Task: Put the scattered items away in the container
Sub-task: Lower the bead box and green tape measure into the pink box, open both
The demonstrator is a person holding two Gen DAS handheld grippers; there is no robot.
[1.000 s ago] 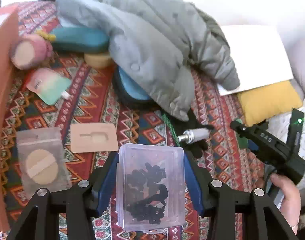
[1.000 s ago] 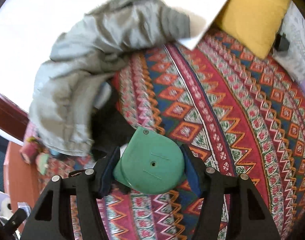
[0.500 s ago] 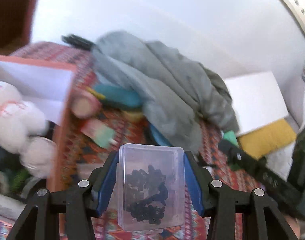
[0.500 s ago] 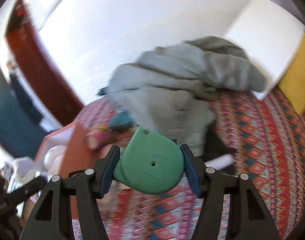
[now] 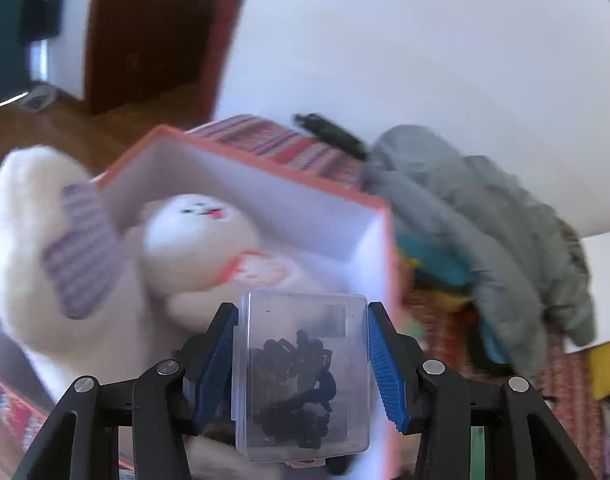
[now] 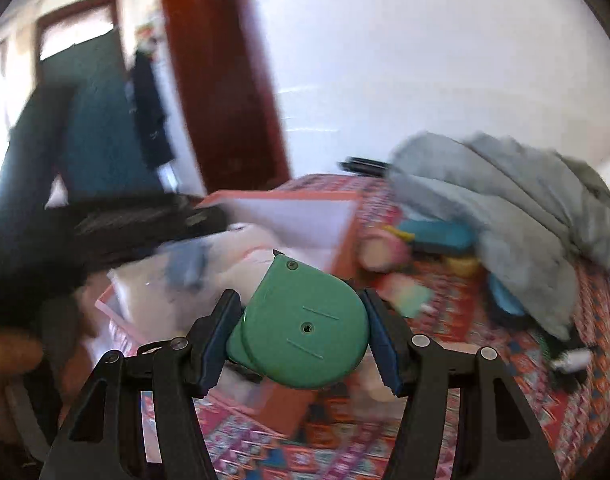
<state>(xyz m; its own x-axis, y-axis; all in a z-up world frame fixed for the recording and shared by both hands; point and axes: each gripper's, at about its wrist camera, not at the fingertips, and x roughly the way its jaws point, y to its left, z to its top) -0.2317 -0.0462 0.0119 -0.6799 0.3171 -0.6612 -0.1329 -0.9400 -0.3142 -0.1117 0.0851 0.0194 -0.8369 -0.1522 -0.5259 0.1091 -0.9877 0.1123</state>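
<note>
A white plush toy (image 5: 193, 236) already sits in the orange box (image 5: 265, 168); a pink toy (image 6: 381, 248), a pouch (image 6: 409, 296) and more lie on the patterned bedspread (image 6: 457, 320). My left gripper (image 5: 301, 356) clamps a clear plastic case (image 5: 301, 376) above the box; my right gripper (image 6: 301, 336) pinches a green tape measure (image 6: 301, 328) near the box's right edge.

Black left claw (image 5: 301, 364), blue ribbed pads (image 5: 215, 364), silver screws

We see a grey jacket (image 5: 485, 216) heaped on the patterned bedspread (image 6: 505, 420), against a white wall (image 5: 425, 60). Behind stand a dark red door frame (image 6: 221, 92) and a coat (image 6: 149, 108) hanging by a teal door (image 6: 97, 128).
</note>
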